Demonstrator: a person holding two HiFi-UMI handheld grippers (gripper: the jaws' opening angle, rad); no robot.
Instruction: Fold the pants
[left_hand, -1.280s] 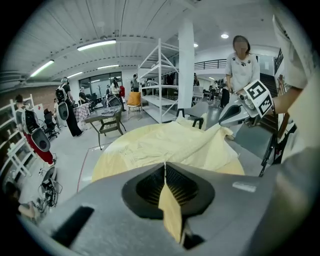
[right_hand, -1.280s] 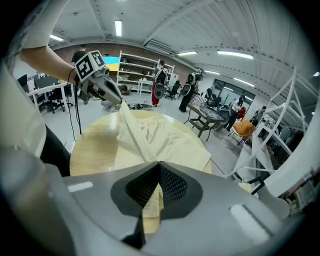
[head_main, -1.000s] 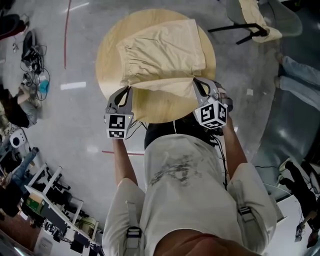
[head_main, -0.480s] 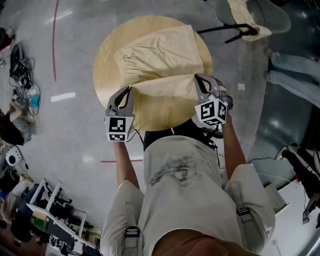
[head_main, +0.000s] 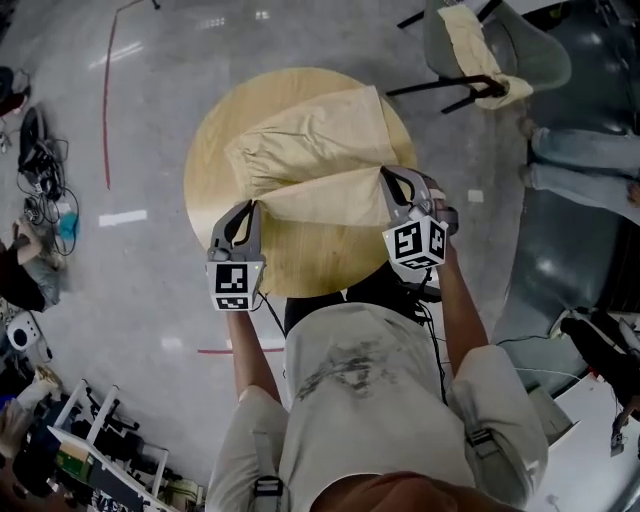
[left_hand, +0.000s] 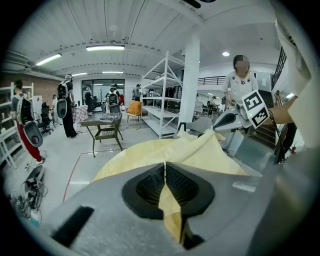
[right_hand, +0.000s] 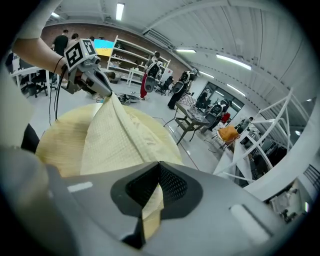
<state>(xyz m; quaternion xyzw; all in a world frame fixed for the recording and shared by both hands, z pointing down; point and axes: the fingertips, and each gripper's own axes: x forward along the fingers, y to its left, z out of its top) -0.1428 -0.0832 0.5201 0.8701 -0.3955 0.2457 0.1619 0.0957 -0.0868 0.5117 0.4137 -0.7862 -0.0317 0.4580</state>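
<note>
Pale yellow pants (head_main: 315, 150) lie on a round wooden table (head_main: 300, 255), their near hem lifted and stretched between my two grippers. My left gripper (head_main: 254, 205) is shut on the hem's left corner; yellow cloth (left_hand: 172, 207) shows pinched between its jaws. My right gripper (head_main: 384, 173) is shut on the hem's right corner, with cloth (right_hand: 152, 207) clamped in its jaws. The elastic waistband (head_main: 240, 165) lies at the table's left. Each gripper shows in the other's view: the right gripper (left_hand: 220, 129) and the left gripper (right_hand: 109, 96).
A chair (head_main: 480, 50) draped with more yellow cloth stands beyond the table at upper right. A seated person's legs (head_main: 585, 165) are at the right. Cables and gear (head_main: 40, 150) lie on the floor at left, and a red floor line (head_main: 106, 100) runs past them.
Both grippers have carried the lifted hem farther over the pants, towards the far side of the table. The fold now covers more of the garment.
</note>
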